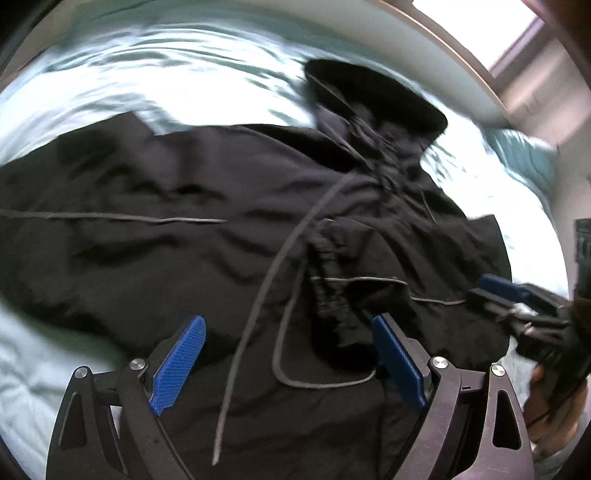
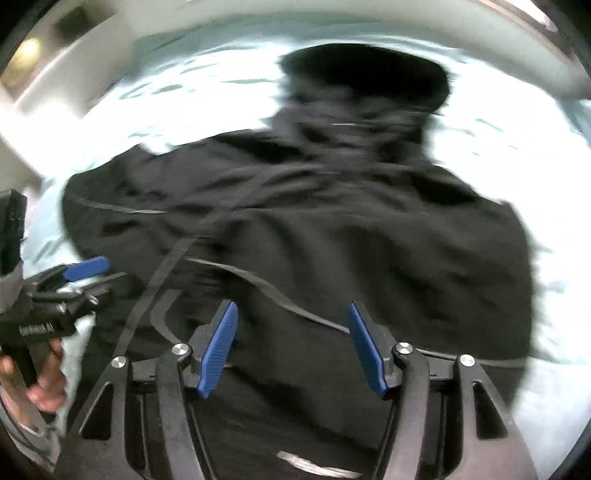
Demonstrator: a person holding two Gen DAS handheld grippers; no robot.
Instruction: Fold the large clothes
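A large black hooded jacket (image 1: pixel 192 206) lies spread on a pale bed sheet (image 1: pixel 192 85), its hood (image 1: pixel 373 96) at the far end and thin drawcords across the cloth. It also fills the right wrist view (image 2: pixel 351 229). My left gripper (image 1: pixel 290 354) is open just above the jacket's near part, holding nothing. My right gripper (image 2: pixel 291 343) is open above the jacket, also empty. The right gripper shows at the right edge of the left wrist view (image 1: pixel 513 295); the left gripper shows at the left edge of the right wrist view (image 2: pixel 85 273). Both views are motion-blurred.
The bed's wooden frame edge (image 1: pixel 454 48) curves along the far side, with a bright window (image 1: pixel 476 22) beyond. A teal blanket or pillow (image 1: pixel 524 151) lies at the far right. A white wall with a shelf (image 2: pixel 74 22) stands at the far left.
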